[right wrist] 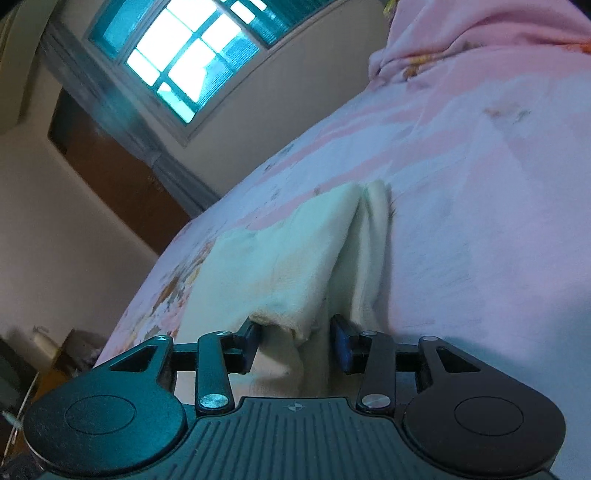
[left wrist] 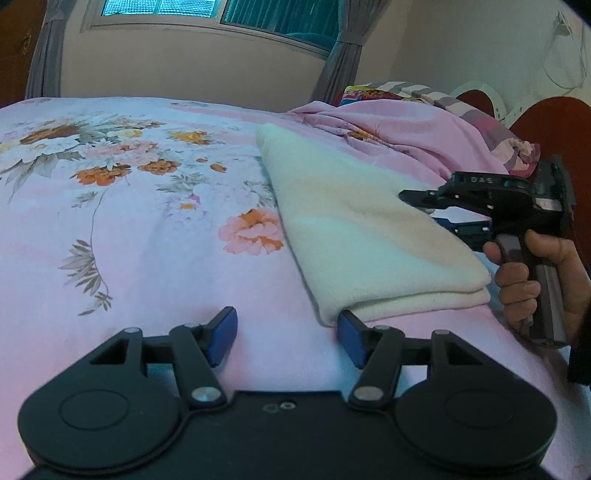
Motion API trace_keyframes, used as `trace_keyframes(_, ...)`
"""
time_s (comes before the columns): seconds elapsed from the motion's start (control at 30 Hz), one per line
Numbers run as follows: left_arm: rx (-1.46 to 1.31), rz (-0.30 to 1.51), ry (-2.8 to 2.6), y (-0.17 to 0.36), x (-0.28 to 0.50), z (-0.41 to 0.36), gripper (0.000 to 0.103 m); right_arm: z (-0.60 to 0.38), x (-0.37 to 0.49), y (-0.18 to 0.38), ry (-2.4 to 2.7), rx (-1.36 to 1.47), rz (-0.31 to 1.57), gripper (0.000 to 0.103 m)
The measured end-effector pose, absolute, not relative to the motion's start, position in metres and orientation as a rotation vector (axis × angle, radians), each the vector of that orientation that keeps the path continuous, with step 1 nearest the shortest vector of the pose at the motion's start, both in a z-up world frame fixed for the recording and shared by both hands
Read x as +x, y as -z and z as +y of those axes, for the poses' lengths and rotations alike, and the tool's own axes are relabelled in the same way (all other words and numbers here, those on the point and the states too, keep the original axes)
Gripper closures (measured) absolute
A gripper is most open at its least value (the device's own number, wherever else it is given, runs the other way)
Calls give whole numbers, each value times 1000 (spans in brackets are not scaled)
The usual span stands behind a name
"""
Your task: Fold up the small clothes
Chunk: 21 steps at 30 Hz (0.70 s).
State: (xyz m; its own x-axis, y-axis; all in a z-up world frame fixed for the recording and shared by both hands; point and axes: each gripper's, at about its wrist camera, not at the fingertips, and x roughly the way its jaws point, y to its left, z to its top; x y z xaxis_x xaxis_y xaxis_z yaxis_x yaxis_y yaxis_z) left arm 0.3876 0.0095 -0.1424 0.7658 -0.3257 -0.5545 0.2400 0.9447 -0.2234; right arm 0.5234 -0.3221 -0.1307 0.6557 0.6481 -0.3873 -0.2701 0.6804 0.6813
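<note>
A cream folded cloth [left wrist: 362, 229] lies on the pink floral bedsheet [left wrist: 129, 221], two layers showing at its near edge. My left gripper [left wrist: 287, 338] is open and empty, low over the sheet, its right pad by the cloth's near corner. My right gripper [left wrist: 439, 218] is at the cloth's right edge, held by a hand [left wrist: 539, 280]. In the right wrist view the cloth [right wrist: 295, 251] runs up between the open jaws of my right gripper [right wrist: 295, 341], with the upper layer's edge hanging between the pads.
A crumpled pink blanket [left wrist: 399, 129] and striped bedding [left wrist: 491, 125] lie at the bed's far right by a red-brown headboard [left wrist: 546, 122]. A window [left wrist: 221, 14] with grey curtains is behind. A brown wardrobe [right wrist: 118, 177] stands left in the right wrist view.
</note>
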Motion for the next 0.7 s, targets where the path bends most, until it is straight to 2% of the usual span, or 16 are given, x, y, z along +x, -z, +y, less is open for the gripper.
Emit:
trace_keyframes(0.03, -136, 627, 306, 142, 387, 8, 44, -320, 523, 128, -564, 603, 668, 73)
trace_keyframes(0.07, -133, 627, 306, 142, 387, 8, 44, -319, 521, 124, -573, 582, 664, 88)
trace_keyframes(0.1, -133, 626, 306, 142, 387, 8, 44, -315, 518, 119, -562, 543, 652, 89)
trace_keyframes(0.3, -153, 623, 314, 143, 388, 12, 44, -315, 495, 91, -495, 425, 490, 91)
trace_keyframes(0.43, -149, 624, 315, 143, 388, 13, 44, -317, 512, 125, -456, 454, 631, 90)
trace_keyframes(0.53, -176, 632, 348, 139, 387, 20, 44, -325, 504, 125, -465, 527, 616, 83)
trace_keyframes(0.7, -285, 583, 412, 122, 369, 48, 44, -351, 466, 103, -423, 438, 524, 83)
